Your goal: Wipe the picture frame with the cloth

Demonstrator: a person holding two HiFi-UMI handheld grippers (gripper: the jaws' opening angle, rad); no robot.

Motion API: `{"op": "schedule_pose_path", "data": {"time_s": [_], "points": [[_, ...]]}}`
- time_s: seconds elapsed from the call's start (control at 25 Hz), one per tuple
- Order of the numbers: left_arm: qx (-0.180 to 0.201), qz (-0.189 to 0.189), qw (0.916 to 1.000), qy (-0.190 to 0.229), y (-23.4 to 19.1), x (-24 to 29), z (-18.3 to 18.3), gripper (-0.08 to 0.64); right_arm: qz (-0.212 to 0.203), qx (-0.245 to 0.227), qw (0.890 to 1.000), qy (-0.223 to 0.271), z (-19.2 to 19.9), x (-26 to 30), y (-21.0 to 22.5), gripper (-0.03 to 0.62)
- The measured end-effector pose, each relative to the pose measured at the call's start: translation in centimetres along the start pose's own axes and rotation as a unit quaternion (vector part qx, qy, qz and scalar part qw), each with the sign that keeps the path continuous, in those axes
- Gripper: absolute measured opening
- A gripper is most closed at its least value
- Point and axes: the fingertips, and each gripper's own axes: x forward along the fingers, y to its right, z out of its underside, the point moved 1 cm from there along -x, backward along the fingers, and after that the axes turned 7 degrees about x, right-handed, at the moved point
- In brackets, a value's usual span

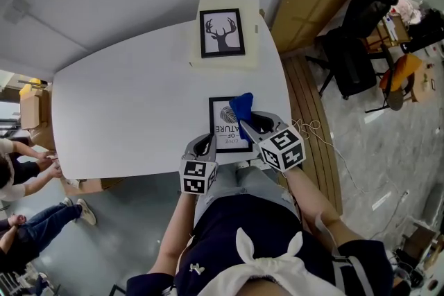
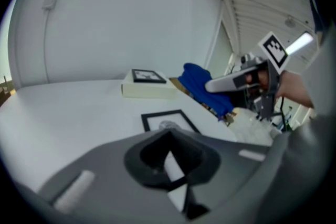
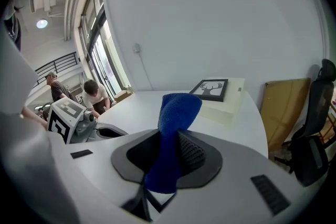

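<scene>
A black picture frame point(image 1: 227, 124) with a white print lies flat near the table's front edge; in the left gripper view the frame point(image 2: 169, 120) sits just beyond my jaws. My right gripper point(image 1: 248, 123) hovers over the frame's right side, shut on a blue cloth point(image 1: 242, 107) that sticks up from its jaws. In the right gripper view the cloth point(image 3: 176, 113) fills the gap of the right gripper point(image 3: 168, 161). My left gripper point(image 1: 203, 148) rests at the frame's near left corner; its jaws point(image 2: 170, 157) look shut with nothing held.
A second frame with a deer print point(image 1: 222, 32) lies on a cream box point(image 1: 225, 60) at the table's far edge. A cardboard sheet point(image 1: 309, 10), black chairs point(image 1: 357, 45) and a slatted bench point(image 1: 313, 128) stand right of the white table point(image 1: 125, 107). People sit at left point(image 1: 21, 170).
</scene>
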Motion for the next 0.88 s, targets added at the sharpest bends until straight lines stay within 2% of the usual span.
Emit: {"op": "schedule_pose_path", "data": {"time_s": [0.44,0.68,0.88], "points": [[-0.012,0.017,0.9992,-0.035,-1.2,2.5,1.3,0.003,-0.001,-0.040,0.998,-0.038,-1.0,4.9,0.9,0.087],[-0.018,0.021,0.9984,-0.049,-2.0,3.8,2.7,0.003,-0.001,-0.029,0.997,-0.076,0.4,8.1,2.0,0.087],[-0.024,0.026,0.9976,-0.059,-2.2,4.5,3.4,0.003,0.009,-0.039,0.995,-0.095,0.9,9.7,2.6,0.087]]}}
